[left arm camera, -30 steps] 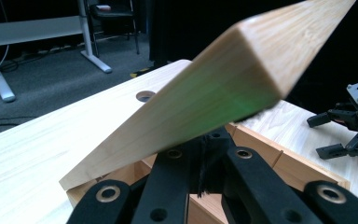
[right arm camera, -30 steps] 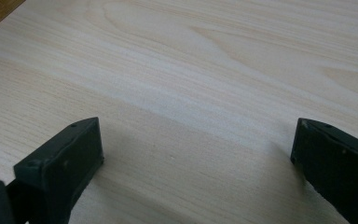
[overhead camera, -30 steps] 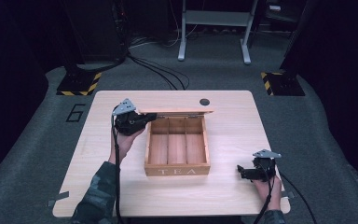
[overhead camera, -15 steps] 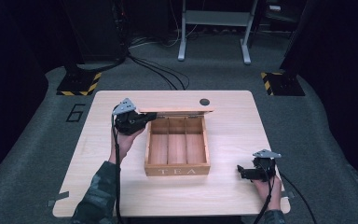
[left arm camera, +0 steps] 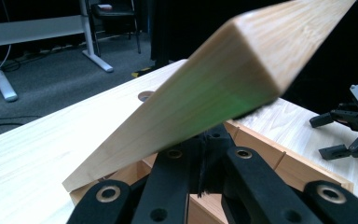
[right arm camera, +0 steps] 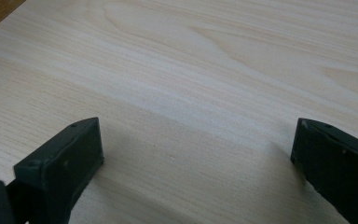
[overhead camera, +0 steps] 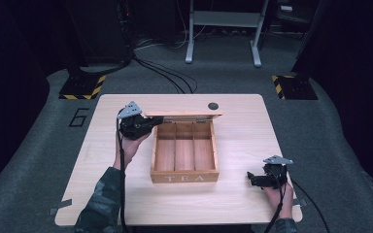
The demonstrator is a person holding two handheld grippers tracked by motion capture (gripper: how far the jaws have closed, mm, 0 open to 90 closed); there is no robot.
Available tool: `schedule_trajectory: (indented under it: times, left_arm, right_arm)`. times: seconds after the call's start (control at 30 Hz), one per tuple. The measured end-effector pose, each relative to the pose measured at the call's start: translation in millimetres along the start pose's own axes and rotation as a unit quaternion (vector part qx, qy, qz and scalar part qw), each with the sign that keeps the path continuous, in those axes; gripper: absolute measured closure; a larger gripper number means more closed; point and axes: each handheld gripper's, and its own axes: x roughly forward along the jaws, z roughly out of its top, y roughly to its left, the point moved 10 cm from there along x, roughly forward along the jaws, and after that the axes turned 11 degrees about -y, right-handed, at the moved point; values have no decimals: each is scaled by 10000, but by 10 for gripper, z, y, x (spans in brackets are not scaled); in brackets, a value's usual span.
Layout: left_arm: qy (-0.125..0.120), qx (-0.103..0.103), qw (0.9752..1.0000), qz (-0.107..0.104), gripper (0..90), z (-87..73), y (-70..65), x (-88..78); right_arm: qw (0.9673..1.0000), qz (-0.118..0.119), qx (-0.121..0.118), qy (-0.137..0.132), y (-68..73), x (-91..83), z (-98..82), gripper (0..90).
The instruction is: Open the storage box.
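Light wooden tea box [overhead camera: 184,167] with three compartments and "TEA" on its front, standing mid-table on the pale wooden table [overhead camera: 243,136]; its flat wooden lid [overhead camera: 182,115] is raised at the far edge. The left gripper [overhead camera: 148,124] pinches the lid's left end, jaws clamped tight on it. The right gripper [overhead camera: 252,178] rests on the table well right of the box, jaws spread wide with nothing between them.

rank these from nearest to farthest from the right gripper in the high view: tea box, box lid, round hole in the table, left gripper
1. tea box: just left of the right gripper, at mid table.
2. lid: raised at the box's far edge.
3. round hole and left gripper: too close to call; hole near the far edge, gripper shut on the lid's left end.
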Motion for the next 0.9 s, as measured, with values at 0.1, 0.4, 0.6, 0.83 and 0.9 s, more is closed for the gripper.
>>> schedule_trajectory:
  times: [0.1,0.4,0.6,0.83,0.9]
  left_arm:
    - [11,12,10000,0,897,4,4,2]
    - [42,18,10000,3,897,9,7,3]
    - [54,33,10000,-3,897,8,7,2]
    - [70,25,10000,3,898,5,1,1]
    - [77,32,10000,1,897,0,-3,-3]
  right_arm:
    - [10000,2,-1,0,0,0,0,16]
    - [10000,2,1,0,0,0,0,16]
    - [10000,3,2,2,1,0,0,16]
    - [10000,1,0,0,0,0,0,16]
    - [10000,1,0,0,0,0,0,16]
